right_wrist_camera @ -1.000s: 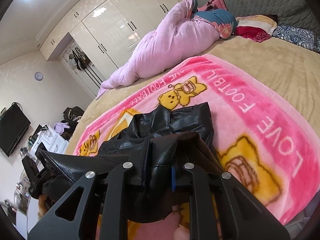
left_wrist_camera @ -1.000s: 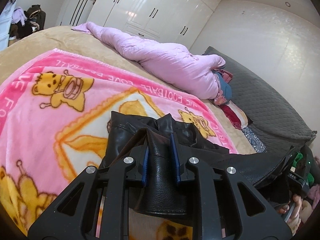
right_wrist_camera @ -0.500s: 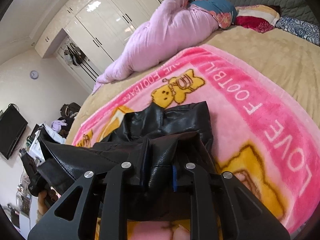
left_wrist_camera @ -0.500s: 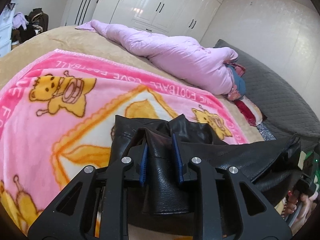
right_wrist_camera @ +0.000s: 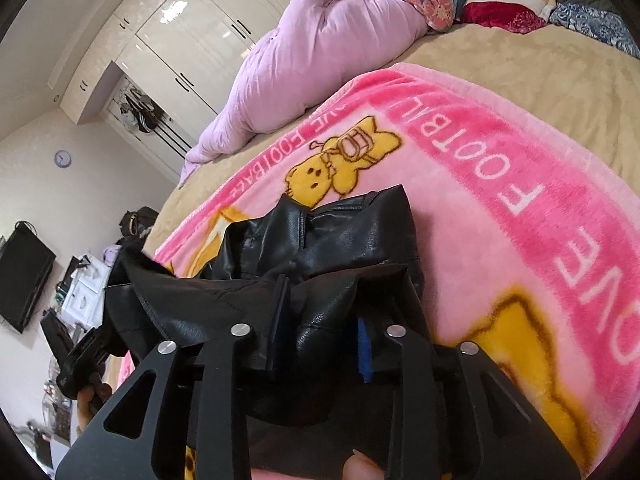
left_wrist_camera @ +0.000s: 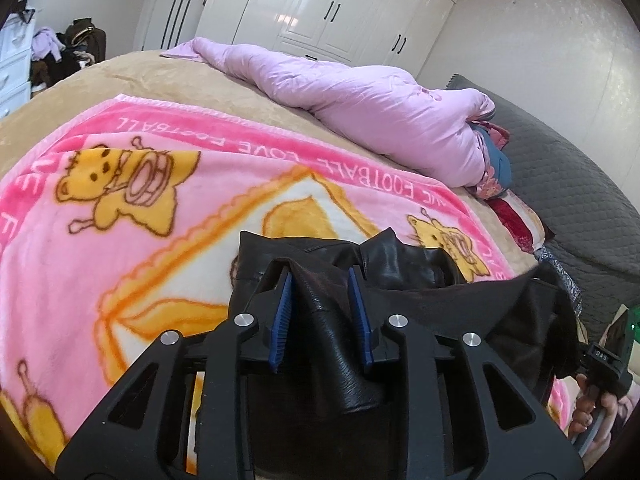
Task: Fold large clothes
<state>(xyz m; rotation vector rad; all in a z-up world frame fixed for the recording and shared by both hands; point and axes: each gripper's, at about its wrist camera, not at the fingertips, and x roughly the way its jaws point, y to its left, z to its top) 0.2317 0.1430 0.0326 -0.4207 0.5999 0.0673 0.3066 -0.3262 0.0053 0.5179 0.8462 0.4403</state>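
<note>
Since a second ago both my grippers have carried the black leather jacket (left_wrist_camera: 344,344) forward over the pink cartoon blanket (left_wrist_camera: 132,216), so more of the blanket's far border and the tan bedspread (left_wrist_camera: 168,80) beyond it shows in the left view than before, and the lilac quilt (left_wrist_camera: 360,108) sits higher and further off. My left gripper (left_wrist_camera: 320,308) is still clamped on a raised fold of the leather, its blue pads (left_wrist_camera: 282,316) pressing the pinch from either side with a narrow gap filled by the fabric. My right gripper (right_wrist_camera: 320,332) likewise keeps its hold on a bunched edge of the jacket (right_wrist_camera: 332,248), the leather packed between the fingers so that only a sliver of blue pad (right_wrist_camera: 363,348) shows.

Between the two grips the held edge stretches taut and lifted, while the collar end of the jacket lies crumpled on the blanket (right_wrist_camera: 500,208) just ahead of my fingers, closer to the yellow bear print than earlier. In the left view my right hand (left_wrist_camera: 596,408) appears at the far right edge, lower in the picture than it was. White wardrobe doors (left_wrist_camera: 320,8) stand behind the bed, and a grey quilted headboard (left_wrist_camera: 560,184) rises beside the pillows.
</note>
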